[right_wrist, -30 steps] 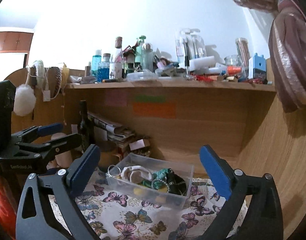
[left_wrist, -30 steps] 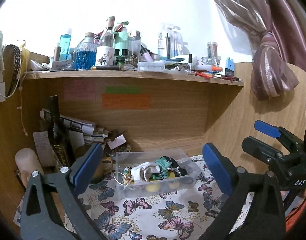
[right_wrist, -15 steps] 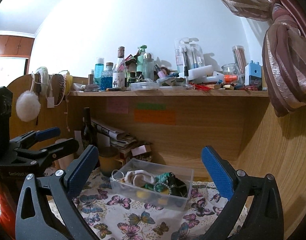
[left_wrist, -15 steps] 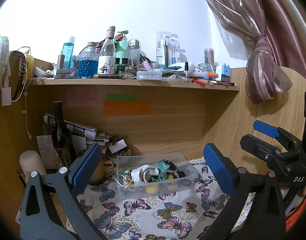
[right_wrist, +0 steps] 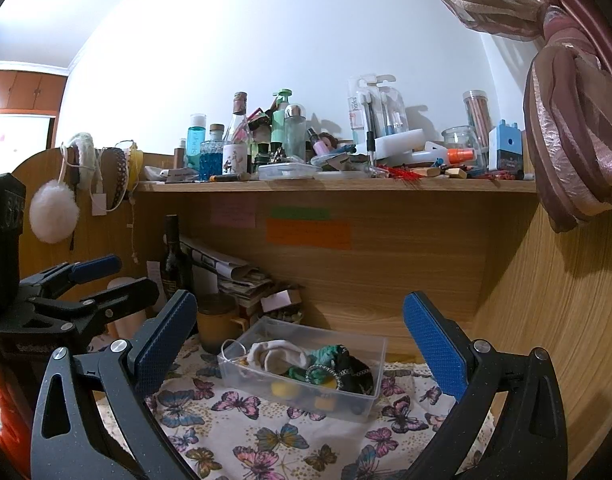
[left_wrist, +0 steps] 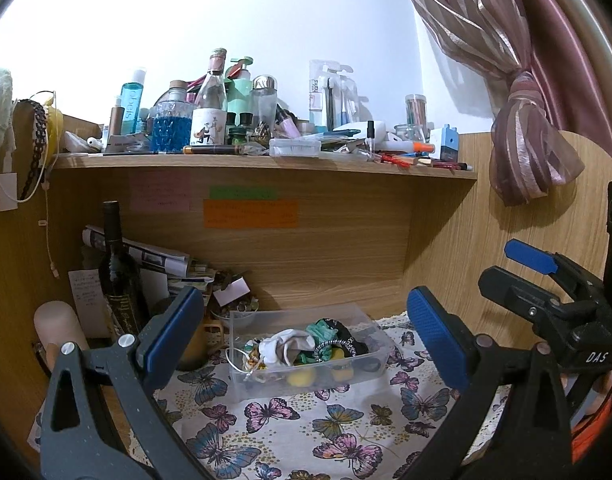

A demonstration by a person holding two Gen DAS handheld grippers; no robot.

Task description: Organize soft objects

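Change: we see both grippers drawn back from the bin, which shows smaller and lower.
Left gripper (left_wrist: 303,336): jaws wide, empty.
Right gripper (right_wrist: 299,340): jaws wide, empty.
Bin (left_wrist: 370,368): one, on cloth (left_wrist: 289,432), holding soft items (left_wrist: 289,346).

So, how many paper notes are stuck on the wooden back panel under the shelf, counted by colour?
Pink note: 1
Green note: 1
Orange note: 1
Total: 3 notes, all on the back panel above the clear plastic box.
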